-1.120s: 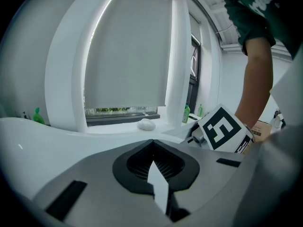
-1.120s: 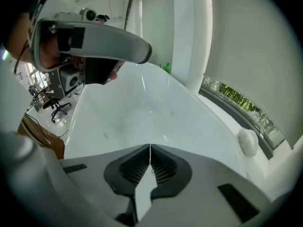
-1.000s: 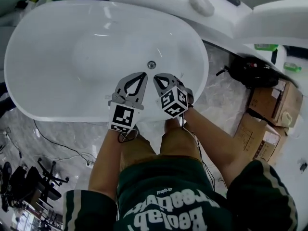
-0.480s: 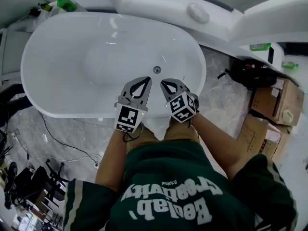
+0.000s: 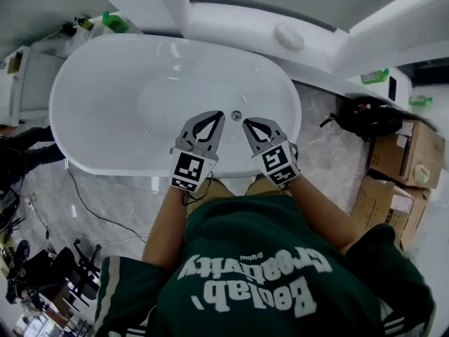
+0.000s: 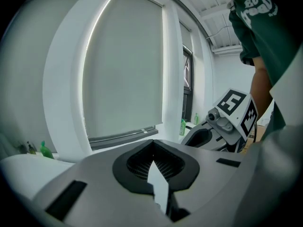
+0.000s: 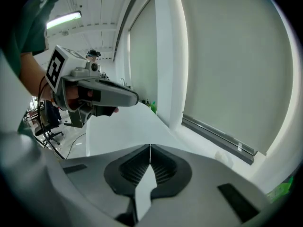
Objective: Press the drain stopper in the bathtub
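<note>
Open bathtub around drain stopper

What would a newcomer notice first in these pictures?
A big white bathtub fills the middle of the head view, with a small round drain stopper in its floor. The person holds two grey tools over it: the left claw and right claw, both shut and empty, tips either side of the stopper.

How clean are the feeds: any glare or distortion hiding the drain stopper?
Head view: sharp, evenly lit; drain stopper clear, only faint highlights on the bathtub. Left gripper view, right gripper view: heavy fisheye bending, dark corners; neither shows the stopper.
</note>
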Demonstrator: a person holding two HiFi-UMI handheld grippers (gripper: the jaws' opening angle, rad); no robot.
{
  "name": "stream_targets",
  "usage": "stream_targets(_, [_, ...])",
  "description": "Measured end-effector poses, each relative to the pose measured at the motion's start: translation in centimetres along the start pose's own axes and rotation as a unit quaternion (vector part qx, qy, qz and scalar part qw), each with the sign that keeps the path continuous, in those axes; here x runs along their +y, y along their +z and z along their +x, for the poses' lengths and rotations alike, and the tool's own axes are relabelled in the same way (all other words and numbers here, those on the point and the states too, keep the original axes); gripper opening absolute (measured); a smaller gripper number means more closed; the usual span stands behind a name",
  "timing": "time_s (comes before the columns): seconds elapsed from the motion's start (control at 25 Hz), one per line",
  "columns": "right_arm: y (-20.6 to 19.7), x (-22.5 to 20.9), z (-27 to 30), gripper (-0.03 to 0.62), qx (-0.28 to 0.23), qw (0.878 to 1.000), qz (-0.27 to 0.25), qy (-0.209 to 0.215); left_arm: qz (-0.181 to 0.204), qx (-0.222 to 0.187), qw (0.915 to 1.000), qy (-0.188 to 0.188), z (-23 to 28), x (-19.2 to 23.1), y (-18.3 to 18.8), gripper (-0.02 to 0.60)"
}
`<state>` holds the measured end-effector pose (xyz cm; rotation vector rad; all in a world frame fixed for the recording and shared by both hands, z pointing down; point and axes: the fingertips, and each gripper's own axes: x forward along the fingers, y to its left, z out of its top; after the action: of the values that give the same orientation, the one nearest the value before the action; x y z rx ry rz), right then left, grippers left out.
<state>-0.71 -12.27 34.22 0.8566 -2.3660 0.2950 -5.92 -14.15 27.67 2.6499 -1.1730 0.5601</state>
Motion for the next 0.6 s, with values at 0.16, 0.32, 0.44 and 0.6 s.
stream_targets(0.16, [3.0,-0.5,-2.2,0.017,-0.033,0.999,0.001,-0.013,0.015,-0.010,0.9998,-0.002,-0.5,-0.3,1.5,0.008])
stream_targets(0.32, [6.0,-0.9,-4.2,0.017,-0.071,0.997,0.013,-0.022,0.022,-0.021,0.9994,-0.013,-1.1,-0.6,3.1,0.008])
stream_targets(0.44, [7.8,-1.2,-5.9,0.017,-0.100,0.995,0.013,-0.028,0.021,-0.034,0.9991,-0.014,-1.9,-1.0,4.5,0.008])
stream_targets(0.6, [10.4,-1.4,-8.2,0.017,-0.151,0.988,0.006,-0.022,0.032,-0.047,0.9981,-0.023,-2.9,-1.6,6.2,0.008])
